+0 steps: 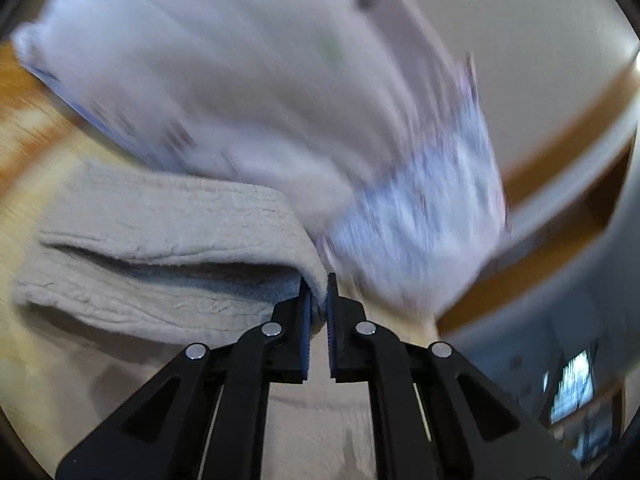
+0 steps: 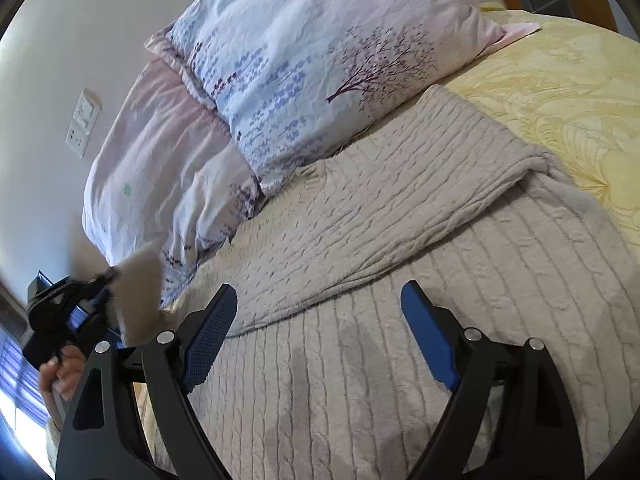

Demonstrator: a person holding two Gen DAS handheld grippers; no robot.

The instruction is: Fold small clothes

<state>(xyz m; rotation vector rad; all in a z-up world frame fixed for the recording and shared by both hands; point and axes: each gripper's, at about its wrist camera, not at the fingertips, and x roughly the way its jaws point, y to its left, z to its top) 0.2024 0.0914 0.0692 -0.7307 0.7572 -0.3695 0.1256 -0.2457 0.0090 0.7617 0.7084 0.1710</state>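
Observation:
A beige cable-knit sweater (image 2: 380, 264) lies spread on the bed, one sleeve folded across its body. My left gripper (image 1: 319, 296) is shut on a beige sweater sleeve (image 1: 160, 240), which is lifted and bunched in the left wrist view. In the right wrist view the left gripper (image 2: 102, 288) shows at the far left holding that sleeve end (image 2: 138, 280) in the air. My right gripper (image 2: 320, 320) is open and empty, hovering just above the sweater's body.
Two floral pillows (image 2: 280, 60) lie against the wall behind the sweater and look blurred in the left wrist view (image 1: 240, 80). A yellow bedspread (image 2: 560, 80) covers the bed to the right. A wall socket (image 2: 82, 124) is at left.

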